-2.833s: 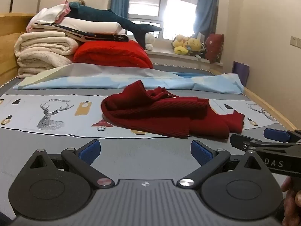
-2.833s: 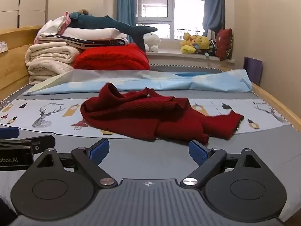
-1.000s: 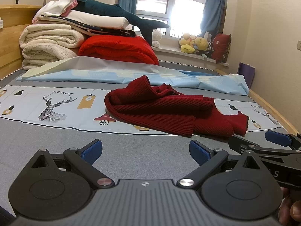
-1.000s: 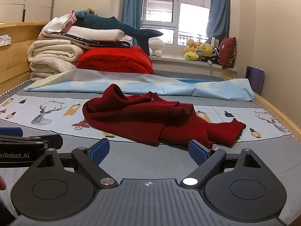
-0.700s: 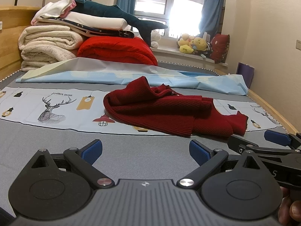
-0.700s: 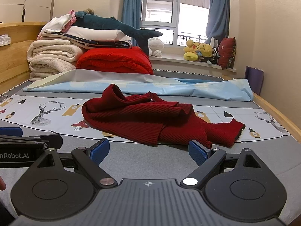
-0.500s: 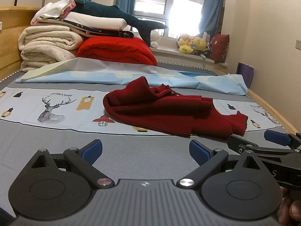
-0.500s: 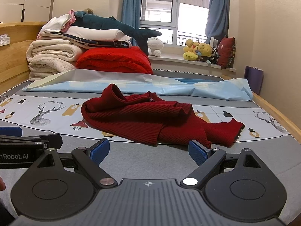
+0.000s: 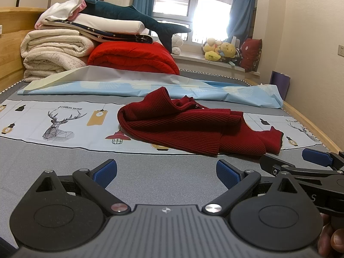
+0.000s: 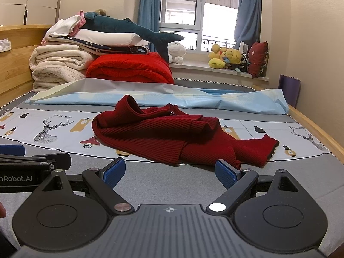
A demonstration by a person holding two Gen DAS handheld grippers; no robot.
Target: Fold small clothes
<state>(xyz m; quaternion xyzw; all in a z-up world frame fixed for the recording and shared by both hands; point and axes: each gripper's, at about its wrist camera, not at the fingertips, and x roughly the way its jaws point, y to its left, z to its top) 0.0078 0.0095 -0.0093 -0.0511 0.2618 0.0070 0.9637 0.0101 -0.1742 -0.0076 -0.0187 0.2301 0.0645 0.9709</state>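
Right hand-held gripper (image 10: 169, 173) edged nearer; sweater (image 10: 172, 133) just ahead.

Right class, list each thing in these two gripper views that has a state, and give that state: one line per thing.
Red sweater: crumpled, unfolded, lying on the bed.
Left gripper: open, empty, short of the sweater.
Right gripper: open, empty, its right fingertip at the sweater's near edge.
Red blanket: folded.
White blankets: folded and stacked.
Curtains: drawn apart.
Light blue sheet: spread out, wrinkled.
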